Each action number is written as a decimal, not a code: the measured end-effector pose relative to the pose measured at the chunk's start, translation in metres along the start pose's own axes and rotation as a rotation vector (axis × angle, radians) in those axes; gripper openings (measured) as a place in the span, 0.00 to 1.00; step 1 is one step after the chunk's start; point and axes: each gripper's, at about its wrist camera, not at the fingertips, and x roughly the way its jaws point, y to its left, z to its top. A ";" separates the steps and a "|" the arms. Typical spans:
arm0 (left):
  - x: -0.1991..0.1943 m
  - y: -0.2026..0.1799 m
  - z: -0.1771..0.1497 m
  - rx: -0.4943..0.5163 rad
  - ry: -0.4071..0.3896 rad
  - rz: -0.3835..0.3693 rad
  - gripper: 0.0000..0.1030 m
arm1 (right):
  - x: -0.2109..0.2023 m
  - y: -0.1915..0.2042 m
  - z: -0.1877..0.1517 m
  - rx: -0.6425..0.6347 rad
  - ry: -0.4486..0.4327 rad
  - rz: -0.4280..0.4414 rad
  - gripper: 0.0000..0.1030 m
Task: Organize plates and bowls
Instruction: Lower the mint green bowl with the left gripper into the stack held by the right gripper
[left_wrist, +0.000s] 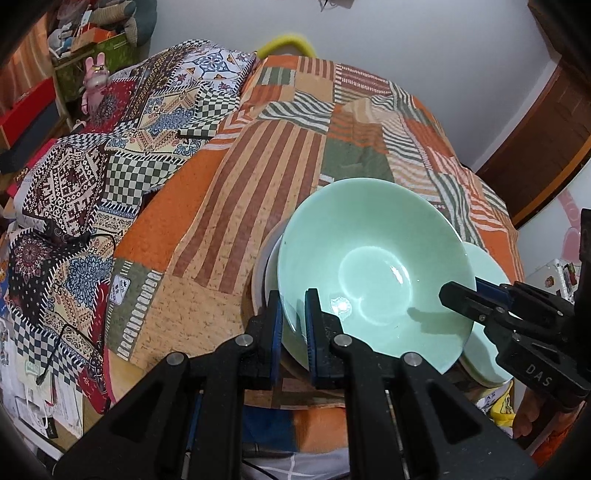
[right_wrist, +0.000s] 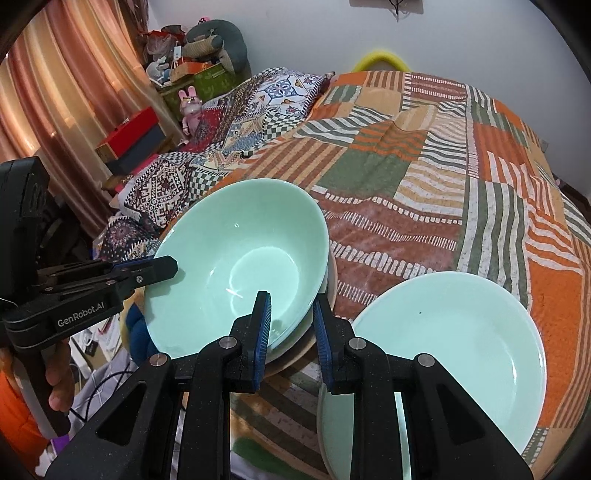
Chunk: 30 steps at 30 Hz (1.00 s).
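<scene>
A large pale green bowl rests tilted on a stack of a white dish and a beige plate near the front edge of the quilt-covered surface. My left gripper is shut on the bowl's near rim; it shows from the side in the right wrist view. My right gripper straddles the bowl's right rim with a visible gap between its fingers; it also shows in the left wrist view. A second green plate lies to the right.
The orange, green and brown striped quilt covers the surface. A patterned patchwork cloth lies bunched at the left. Shelves with boxes and a pink rabbit toy stand at the far left. Cables hang off the left edge.
</scene>
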 end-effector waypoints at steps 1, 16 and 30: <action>0.001 0.001 -0.001 -0.001 -0.002 0.005 0.10 | 0.002 0.000 0.000 0.000 0.004 0.001 0.21; 0.003 0.008 -0.001 -0.008 -0.010 0.031 0.10 | 0.010 0.007 -0.001 -0.052 0.005 -0.036 0.25; -0.008 0.019 -0.004 0.018 -0.045 0.018 0.37 | -0.004 -0.012 -0.002 0.042 -0.035 0.014 0.38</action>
